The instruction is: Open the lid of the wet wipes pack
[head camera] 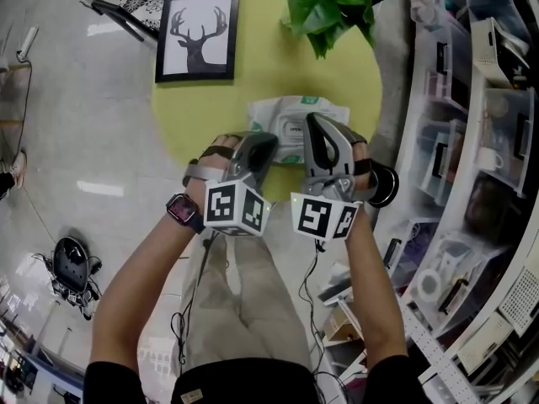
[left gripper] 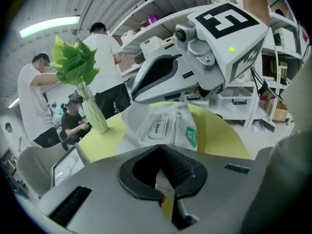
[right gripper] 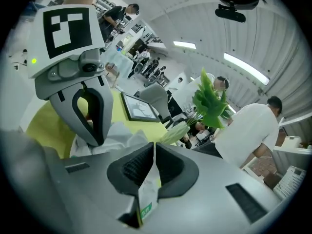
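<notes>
The white plastic wet wipes pack [head camera: 290, 110] at both tips looks soft and light, with left gripper [left gripper: 163, 172] and right gripper [right gripper: 152, 165] each pinching its floppy edge, so I'd grab its small stiff white lid [left gripper: 156, 129].

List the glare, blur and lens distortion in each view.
Head view: bright glare streaks the glossy pale floor. Left gripper view: fisheye bows the white shelves; white wet wipes pack sharp. Right gripper view: ceiling strip lights blown out, corners black.

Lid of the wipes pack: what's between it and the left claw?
Left gripper view: only white film of the pack between lid and left claw.
</notes>
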### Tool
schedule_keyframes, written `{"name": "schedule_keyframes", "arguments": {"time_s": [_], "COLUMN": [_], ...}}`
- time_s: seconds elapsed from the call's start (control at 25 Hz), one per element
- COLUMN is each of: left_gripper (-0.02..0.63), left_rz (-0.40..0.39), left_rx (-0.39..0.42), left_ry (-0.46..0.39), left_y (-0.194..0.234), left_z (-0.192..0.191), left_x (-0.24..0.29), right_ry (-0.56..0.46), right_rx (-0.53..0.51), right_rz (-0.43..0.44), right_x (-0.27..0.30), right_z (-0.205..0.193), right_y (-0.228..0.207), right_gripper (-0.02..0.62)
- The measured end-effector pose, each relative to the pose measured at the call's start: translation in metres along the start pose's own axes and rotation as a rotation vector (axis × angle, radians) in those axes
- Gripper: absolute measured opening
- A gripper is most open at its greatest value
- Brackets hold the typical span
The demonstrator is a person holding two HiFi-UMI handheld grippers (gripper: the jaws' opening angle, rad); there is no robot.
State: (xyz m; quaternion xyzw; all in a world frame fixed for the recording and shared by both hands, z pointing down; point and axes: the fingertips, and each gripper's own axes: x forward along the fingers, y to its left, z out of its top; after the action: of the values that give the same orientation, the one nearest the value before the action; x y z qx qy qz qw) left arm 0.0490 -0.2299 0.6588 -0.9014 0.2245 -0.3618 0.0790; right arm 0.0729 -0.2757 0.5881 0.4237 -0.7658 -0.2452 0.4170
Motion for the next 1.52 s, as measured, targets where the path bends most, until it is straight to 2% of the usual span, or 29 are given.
{"name": "schedule_keyframes", "arguments": {"time_s": [0.24, 0.32, 0.48, 0.68, 0.92, 1.2, 1.52], "left_gripper": [0.015, 0.015, 0.015, 0.015, 0.015, 0.015, 0.015], "left_rz": [-0.001, -0.004, -0.007, -0.011, -0.013, -0.014, -0.012], "left_rx": [-0.005, -0.006, -0.009, -0.010, -0.015, -0.016, -0.020], "left_ry": [-0.002, -0.002, -0.002, -0.002, -0.003, -0.003, -0.002], "left_y": [0.001, 0.001, 0.001, 0.001, 0.001, 0.001, 0.001], "left_z": [0.000, 0.000, -0.001, 0.000, 0.000, -0.001, 0.001], "left_x": [0.000, 0.000, 0.000, 0.000, -0.001, -0.001, 0.000], "right_ry": [0.028, 0.022, -0.033, -0.064, -0.039, 0.026, 0.076], "right_rx": [0.013, 0.051, 0.229, 0.340, 0.660, 0.731, 0.739], "right_rz": [0.037, 0.069, 0.183, 0.223, 0.337, 0.398, 0.440], "right_x": [0.011, 0.014, 0.019, 0.024, 0.034, 0.047, 0.055], "right_z": [-0.010, -0.009, -0.006, -0.008, -0.025, -0.042, -0.049], "right_y": [-0.005, -0.005, -0.005, -0.010, -0.008, 0.000, 0.008], "right_gripper": [0.017, 0.017, 0.044, 0.038, 0.041, 0.044, 0.046]}}
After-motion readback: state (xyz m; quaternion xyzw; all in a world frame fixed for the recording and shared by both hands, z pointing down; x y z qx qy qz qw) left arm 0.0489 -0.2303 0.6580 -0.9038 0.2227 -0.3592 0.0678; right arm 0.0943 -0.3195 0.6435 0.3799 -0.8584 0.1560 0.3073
